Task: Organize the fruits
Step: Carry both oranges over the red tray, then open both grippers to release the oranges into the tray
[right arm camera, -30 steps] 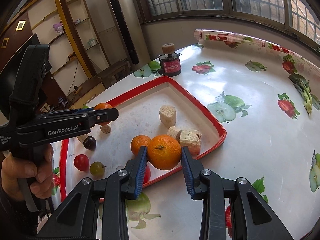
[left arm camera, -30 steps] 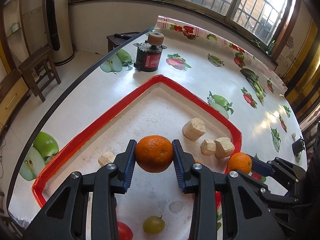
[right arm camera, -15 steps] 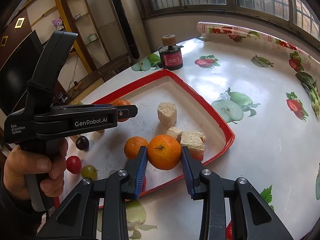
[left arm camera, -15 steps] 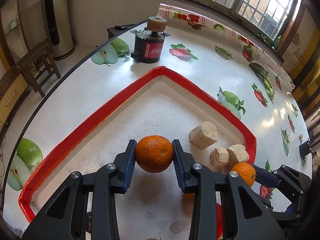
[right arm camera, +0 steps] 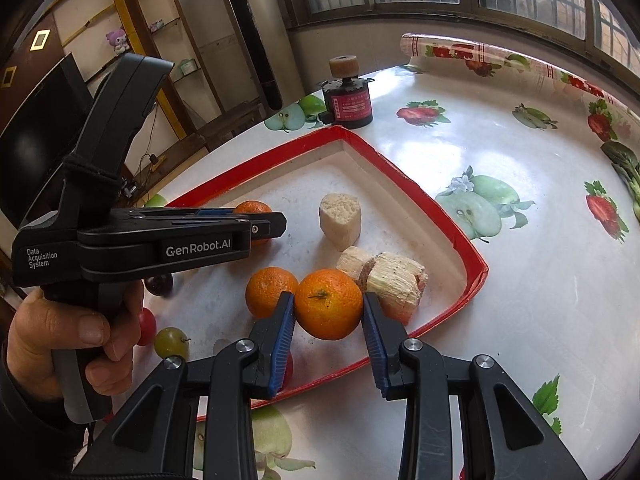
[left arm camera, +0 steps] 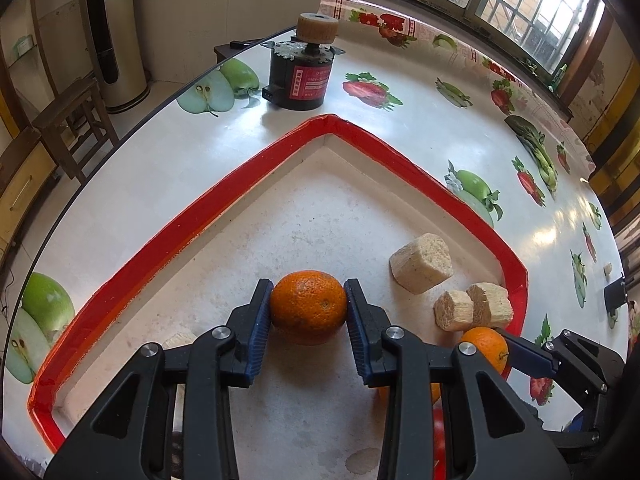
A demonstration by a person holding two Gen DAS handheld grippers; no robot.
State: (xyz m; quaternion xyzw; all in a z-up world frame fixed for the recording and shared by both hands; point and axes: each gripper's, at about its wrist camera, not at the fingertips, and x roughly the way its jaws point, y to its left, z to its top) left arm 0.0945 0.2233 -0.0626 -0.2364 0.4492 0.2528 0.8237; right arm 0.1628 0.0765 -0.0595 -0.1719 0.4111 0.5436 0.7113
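Left claw (left arm camera: 308, 312) pinches an orange (left arm camera: 308, 306) over the red-rimmed tray (left arm camera: 224, 196) on the desk (left arm camera: 168, 160); right claw (right arm camera: 329, 312) pinches another orange (right arm camera: 328, 304) above the tray's near corner. Readable writing — "GenRobot.AI" and "Data Acquisition System" — marks the left claw's body, gripped by a hand (right arm camera: 60, 344).

My left gripper (left arm camera: 308, 312) gripped a round orange tangerine (left arm camera: 308, 307) over the red-rimmed white tray (left arm camera: 224, 196), mid-tray. My right gripper (right arm camera: 329, 320) clamped a second tangerine (right arm camera: 328, 304) near the front rim, a third loose tangerine (right arm camera: 269, 291) just left, pale cut cylinder chunks (right arm camera: 394, 280) right. A black cylindrical motor (right arm camera: 349, 98) stood behind the tray's far corner.
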